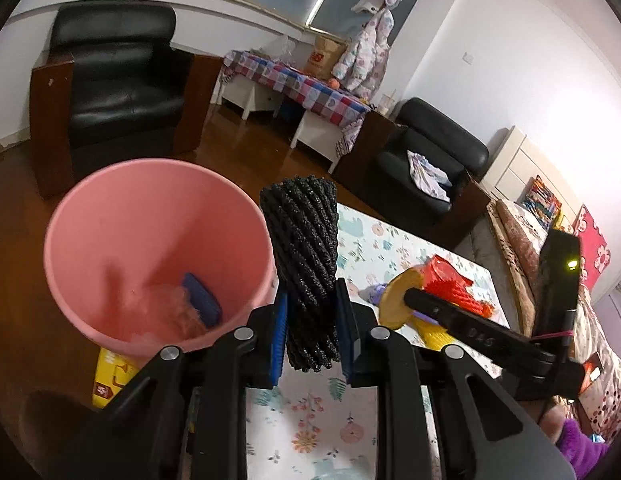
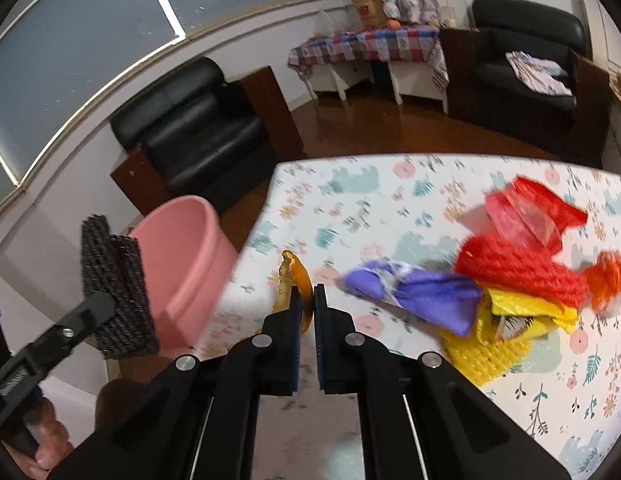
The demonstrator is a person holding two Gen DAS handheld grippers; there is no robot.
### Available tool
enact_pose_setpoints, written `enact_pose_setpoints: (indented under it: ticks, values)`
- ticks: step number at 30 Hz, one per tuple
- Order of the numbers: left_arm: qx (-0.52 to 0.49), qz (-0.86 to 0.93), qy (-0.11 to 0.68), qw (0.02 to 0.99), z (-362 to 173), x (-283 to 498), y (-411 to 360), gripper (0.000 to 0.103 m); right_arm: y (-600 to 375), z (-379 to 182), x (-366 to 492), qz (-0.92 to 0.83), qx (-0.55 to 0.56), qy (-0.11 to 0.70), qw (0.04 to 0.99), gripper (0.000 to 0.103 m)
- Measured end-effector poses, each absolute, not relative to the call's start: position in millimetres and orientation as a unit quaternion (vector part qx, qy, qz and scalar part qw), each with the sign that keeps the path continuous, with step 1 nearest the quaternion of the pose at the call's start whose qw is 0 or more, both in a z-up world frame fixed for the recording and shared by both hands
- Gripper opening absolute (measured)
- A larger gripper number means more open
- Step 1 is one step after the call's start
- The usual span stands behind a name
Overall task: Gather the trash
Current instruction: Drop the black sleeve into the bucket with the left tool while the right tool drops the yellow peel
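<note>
The pink bin [image 1: 150, 248] stands on the brown floor [image 1: 238, 140], just beside the edge of the desk [image 2: 390, 200]. Inside it, at the bottom, lie a dark blue flat thing [image 1: 202, 298] and some soft pinkish stuff [image 1: 178, 312]. The rest of the bin shows only its pink walls.

The left gripper [image 1: 312, 332] is clamped on a black foam net [image 1: 304, 264]. The net stands up between its blue pads [image 1: 281, 320], right next to the bin's rim and a bit above the desk edge. A hand [image 2: 42, 436] shows low in the right wrist view, holding that gripper's handle.

The right gripper [image 2: 308, 312] is squeezed tight on an orange peel [image 2: 298, 276]. The peel sticks up and curls out past the blue pads, over the desk.

More trash sits on the desk in a pile well to the right of the peel: a purple wrapper [image 2: 414, 292], a red foam net [image 2: 518, 268], a red plastic piece [image 2: 530, 208], and a yellow foam net [image 2: 486, 352] under them. They touch one another.

The desk has a white cloth with flowers and little animals. A yellow box [image 1: 110, 380] lies on the floor under the bin's side. A black armchair [image 1: 118, 72] stands behind the bin.
</note>
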State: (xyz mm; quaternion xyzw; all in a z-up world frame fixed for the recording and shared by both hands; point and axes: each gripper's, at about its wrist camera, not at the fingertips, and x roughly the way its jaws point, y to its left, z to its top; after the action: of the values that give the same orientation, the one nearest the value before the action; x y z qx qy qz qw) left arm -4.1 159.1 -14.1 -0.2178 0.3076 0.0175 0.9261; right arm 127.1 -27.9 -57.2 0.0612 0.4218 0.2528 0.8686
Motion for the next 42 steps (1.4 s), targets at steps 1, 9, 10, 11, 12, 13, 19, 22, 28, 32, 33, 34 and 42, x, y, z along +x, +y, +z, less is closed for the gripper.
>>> enact_pose_setpoints:
  ticks: [1,9,10,11,12,13,19,22,28,32,33,34,42]
  values:
    - [-0.218,0.021,0.305,0.927,-12.6,-5.5,162.6,0.022,-24.1,-52.6,125.3,0.258,0.060,0.418,0.869,0.006]
    - [-0.218,0.068,0.286,0.931,-4.5,-19.7,191.7,0.022,21.7,-21.4,115.7,0.304,0.039,0.398,0.865,0.006]
    - [-0.219,0.071,0.285,0.930,-4.4,-19.8,194.2,0.022,27.5,-19.1,114.5,0.308,0.036,0.396,0.864,0.006]
    - [-0.221,0.077,0.284,0.930,-4.9,-21.0,198.6,0.022,33.6,-16.9,113.4,0.313,0.033,0.394,0.863,0.006]
    - [-0.222,0.083,0.284,0.929,-5.8,-21.9,202.2,0.022,41.8,-14.7,112.1,0.319,0.028,0.392,0.862,0.006]
    - [-0.223,0.088,0.283,0.929,-7.0,-22.5,205.9,0.022,47.9,-13.5,111.2,0.323,0.025,0.391,0.861,0.006]
    - [-0.230,0.115,0.290,0.922,-17.0,-20.3,224.4,0.022,85.4,-13.5,106.6,0.340,-0.004,0.389,0.856,0.006]
    - [-0.231,0.126,0.296,0.918,-22.4,-16.2,232.1,0.022,101.9,-16.4,106.4,0.344,-0.017,0.392,0.853,0.006]
    - [-0.236,0.142,0.303,0.912,-31.9,-12.7,244.3,0.022,128.0,-24.2,106.9,0.348,-0.041,0.395,0.849,0.006]
    - [-0.235,0.152,0.303,0.911,-35.9,-16.3,247.9,0.022,140.3,-31.7,109.4,0.348,-0.050,0.400,0.847,0.006]
    - [-0.236,0.153,0.304,0.910,-36.7,-17.1,249.4,0.022,142.2,-33.1,109.8,0.347,-0.052,0.400,0.846,0.006]
    - [-0.236,0.158,0.305,0.909,-37.6,-17.0,250.8,0.022,144.5,-34.8,110.3,0.346,-0.054,0.401,0.846,0.006]
    - [-0.244,0.172,0.311,0.902,-40.4,-14.8,259.1,0.031,156.8,-45.3,115.4,0.344,-0.069,0.404,0.845,0.006]
